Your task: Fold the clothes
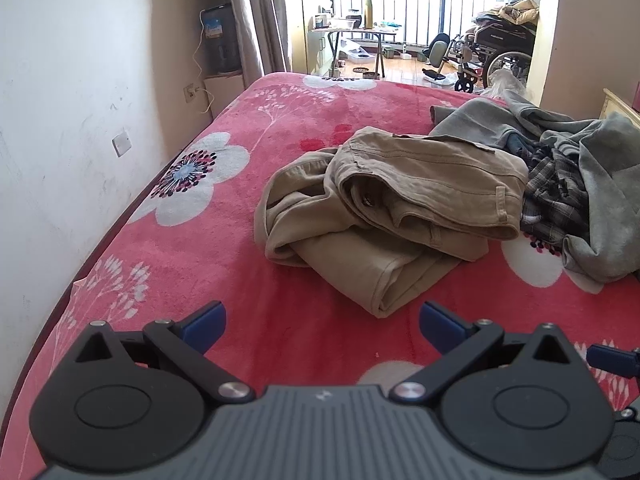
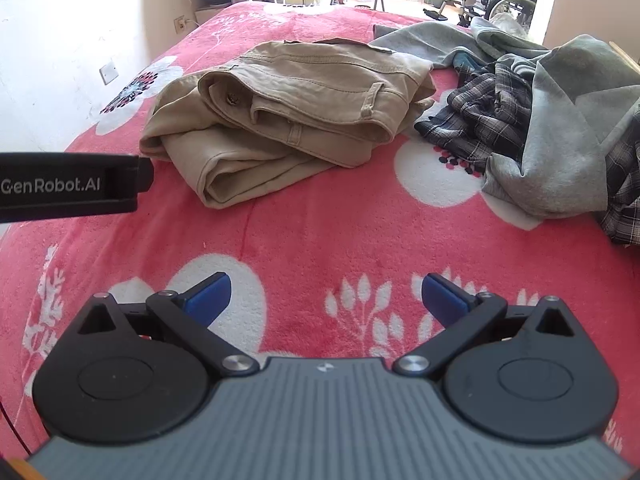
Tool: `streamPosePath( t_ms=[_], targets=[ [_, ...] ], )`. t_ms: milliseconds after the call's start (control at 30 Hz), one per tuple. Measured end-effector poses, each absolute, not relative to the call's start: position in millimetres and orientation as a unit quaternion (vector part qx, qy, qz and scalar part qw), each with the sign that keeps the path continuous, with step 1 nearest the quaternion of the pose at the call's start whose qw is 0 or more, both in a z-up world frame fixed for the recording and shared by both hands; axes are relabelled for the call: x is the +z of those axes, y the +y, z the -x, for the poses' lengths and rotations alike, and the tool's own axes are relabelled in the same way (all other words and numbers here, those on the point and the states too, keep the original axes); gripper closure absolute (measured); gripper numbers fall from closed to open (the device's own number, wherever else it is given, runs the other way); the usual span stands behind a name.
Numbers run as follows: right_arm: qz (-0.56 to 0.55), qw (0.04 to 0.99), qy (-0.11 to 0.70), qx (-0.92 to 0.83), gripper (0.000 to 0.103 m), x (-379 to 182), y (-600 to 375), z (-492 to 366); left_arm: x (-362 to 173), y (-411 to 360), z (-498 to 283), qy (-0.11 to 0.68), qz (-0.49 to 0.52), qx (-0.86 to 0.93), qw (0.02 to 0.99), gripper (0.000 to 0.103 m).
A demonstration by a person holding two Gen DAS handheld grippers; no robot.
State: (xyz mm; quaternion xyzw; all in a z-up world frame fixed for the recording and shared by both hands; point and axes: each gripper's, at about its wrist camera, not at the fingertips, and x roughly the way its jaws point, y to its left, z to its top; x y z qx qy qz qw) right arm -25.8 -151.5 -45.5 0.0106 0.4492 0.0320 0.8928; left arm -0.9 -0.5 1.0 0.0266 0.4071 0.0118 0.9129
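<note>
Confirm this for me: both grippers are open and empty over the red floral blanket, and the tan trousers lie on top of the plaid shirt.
One thing is wrong. The tan trousers lie beside the plaid shirt, not on top of it, as the right wrist view shows. The left gripper and right gripper are open and empty over the red floral blanket.

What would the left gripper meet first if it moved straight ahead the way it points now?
Probably the red blanket, then the folded end of the khaki trousers. The left gripper is open, nothing between its fingers.

Bed blanket (image 2: 320,220): fluffy red fleece, matt. Khaki trousers (image 2: 304,92): sturdy cotton twill, stitched seams, matt. Grey sweatshirt (image 2: 560,120): soft jersey knit. Plaid shirt (image 2: 488,116): thin woven cloth. Fingers (image 2: 210,294): smooth blue plastic; linkages matt black plastic, shiny metal pivot pins.
</note>
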Motion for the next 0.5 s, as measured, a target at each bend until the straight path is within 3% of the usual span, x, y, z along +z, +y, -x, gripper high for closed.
streamPosePath(
  t_ms=[500],
  targets=[
    [-0.007,0.901,0.433,0.006,0.001,-39.8,-151.9,24.6,4.1,9.9,5.1,0.397,-0.018,0.006,0.918,0.0]
  ],
)
